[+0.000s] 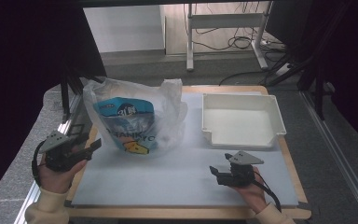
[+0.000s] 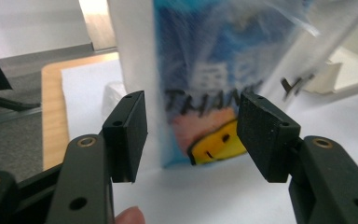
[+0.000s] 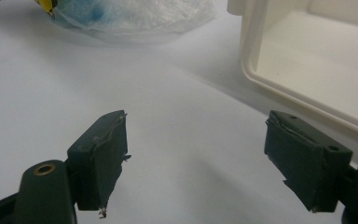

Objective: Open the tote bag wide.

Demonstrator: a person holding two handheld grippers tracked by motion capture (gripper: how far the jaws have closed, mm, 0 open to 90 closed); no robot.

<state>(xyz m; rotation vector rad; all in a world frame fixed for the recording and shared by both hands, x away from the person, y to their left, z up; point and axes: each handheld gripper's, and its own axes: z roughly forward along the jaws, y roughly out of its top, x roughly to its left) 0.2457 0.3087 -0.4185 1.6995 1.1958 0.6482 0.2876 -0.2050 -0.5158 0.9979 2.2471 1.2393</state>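
A white plastic bag [image 1: 135, 116] stands on the white mat, with a blue snack packet [image 1: 125, 122] inside it; black lettering and a yellow smiley show through. My left gripper [image 1: 91, 145] is open just left of the bag's lower corner. In the left gripper view the bag [image 2: 205, 79] stands a little ahead of the open gripper [image 2: 193, 135], and nothing is between the jaws. My right gripper [image 1: 216, 173] rests open on the mat, in front of the white tray [image 1: 242, 119]. The right gripper view shows the gripper [image 3: 196, 158] open over bare mat.
The tray is empty and sits at the back right of the mat [image 1: 168, 177]; its near corner [image 3: 261, 79] is close ahead of my right gripper. The wooden table edge [image 1: 186, 212] frames the mat. A desk frame and cables [image 1: 242, 42] stand on the floor beyond.
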